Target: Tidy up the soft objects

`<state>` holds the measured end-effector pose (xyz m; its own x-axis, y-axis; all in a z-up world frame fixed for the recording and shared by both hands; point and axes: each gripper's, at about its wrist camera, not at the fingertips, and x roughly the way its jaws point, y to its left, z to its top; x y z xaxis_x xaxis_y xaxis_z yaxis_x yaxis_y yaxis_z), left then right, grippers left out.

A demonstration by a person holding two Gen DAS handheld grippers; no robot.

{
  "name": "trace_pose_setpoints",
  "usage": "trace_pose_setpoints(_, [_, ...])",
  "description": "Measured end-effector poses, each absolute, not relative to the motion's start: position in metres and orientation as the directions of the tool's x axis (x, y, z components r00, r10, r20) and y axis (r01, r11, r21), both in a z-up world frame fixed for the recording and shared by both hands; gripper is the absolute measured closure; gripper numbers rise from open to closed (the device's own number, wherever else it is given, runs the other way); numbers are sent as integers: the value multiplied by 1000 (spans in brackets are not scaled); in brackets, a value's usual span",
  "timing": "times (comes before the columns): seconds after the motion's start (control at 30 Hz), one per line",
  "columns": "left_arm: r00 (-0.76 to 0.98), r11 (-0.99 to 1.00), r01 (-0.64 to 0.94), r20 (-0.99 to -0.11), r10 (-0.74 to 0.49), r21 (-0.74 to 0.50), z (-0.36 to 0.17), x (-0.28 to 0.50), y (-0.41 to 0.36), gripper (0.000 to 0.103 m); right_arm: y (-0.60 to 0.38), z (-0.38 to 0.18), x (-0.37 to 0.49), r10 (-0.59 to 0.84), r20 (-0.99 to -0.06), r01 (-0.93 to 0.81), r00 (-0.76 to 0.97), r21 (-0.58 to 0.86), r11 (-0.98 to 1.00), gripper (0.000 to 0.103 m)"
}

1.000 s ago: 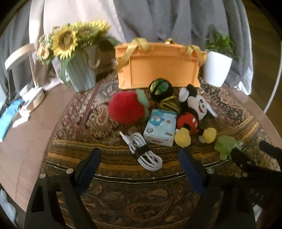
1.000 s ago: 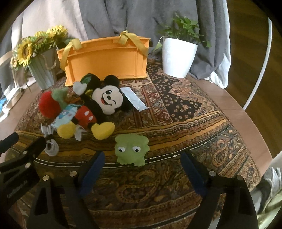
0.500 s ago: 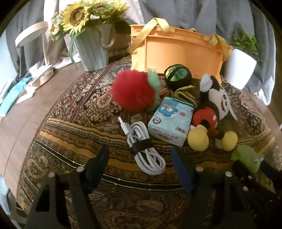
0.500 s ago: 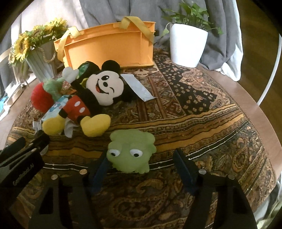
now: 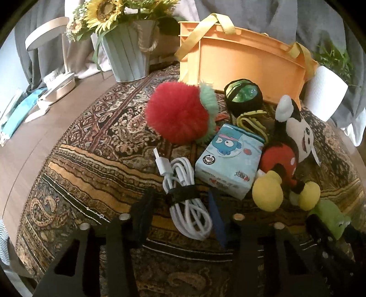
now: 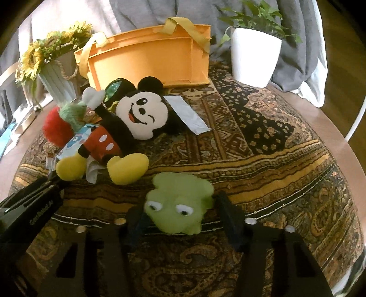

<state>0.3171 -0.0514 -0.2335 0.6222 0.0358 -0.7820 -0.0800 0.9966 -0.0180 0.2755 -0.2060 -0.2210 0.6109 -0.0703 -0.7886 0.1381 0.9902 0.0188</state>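
- The left gripper [image 5: 180, 214] has closed in over the last second on the white cable coil [image 5: 186, 201]; its jaws are now narrowed on either side of the coil but are not visibly pinching it.
- The right gripper [image 6: 183, 219] has likewise advanced onto the green frog toy [image 6: 178, 205], jaws partly open and flanking it, seemingly touching its sides; I cannot tell whether the grip is firm.
- I judge both grasps imminent, with the orange bag [image 5: 247, 61] at the far side the likely destination.
- Between them lie the red pompom [image 5: 178, 114], tissue pack [image 5: 228, 160] and Mickey plush [image 6: 128, 128].
- A patterned cloth [image 6: 263, 148] covers the round table [image 5: 29, 141]; sunflowers [image 5: 109, 13] stand far left, a white plant pot [image 6: 254, 57] far right, grey drapery behind.
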Motion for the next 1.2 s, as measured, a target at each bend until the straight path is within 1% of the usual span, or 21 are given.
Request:
trace_pose_setpoints(0.17, [616, 998, -58, -787, 23, -16, -231, 315, -48, 71, -206, -217, 272, -55, -788, 129, 614, 31, 991, 48])
trace_pose_setpoints(0.37, [638, 1000, -25, -770, 3, -16, -222, 305, -46, 74, -203, -204, 268, -42, -773, 107, 633, 34, 994, 48])
trace_pose_setpoints(0.67, [643, 1000, 4, -766, -15, -15, -210, 305, -44, 74, -196, -195, 268, -25, -771, 83, 637, 37, 996, 48])
trace_pose_setpoints(0.83, [595, 1000, 8, -804, -17, -16, -229, 314, -42, 74, -195, -197, 272, -29, -777, 87, 629, 34, 996, 48])
trace_pose_setpoints(1.0, [617, 999, 32, -787, -2, 23, -231, 316, -47, 73, -195, -202, 274, -30, -782, 88, 623, 32, 996, 48])
trace_pose_setpoints(1.2, [649, 993, 62, -760, 35, 99, -233, 322, -56, 71, -194, -207, 277, -30, -791, 90, 612, 32, 995, 48])
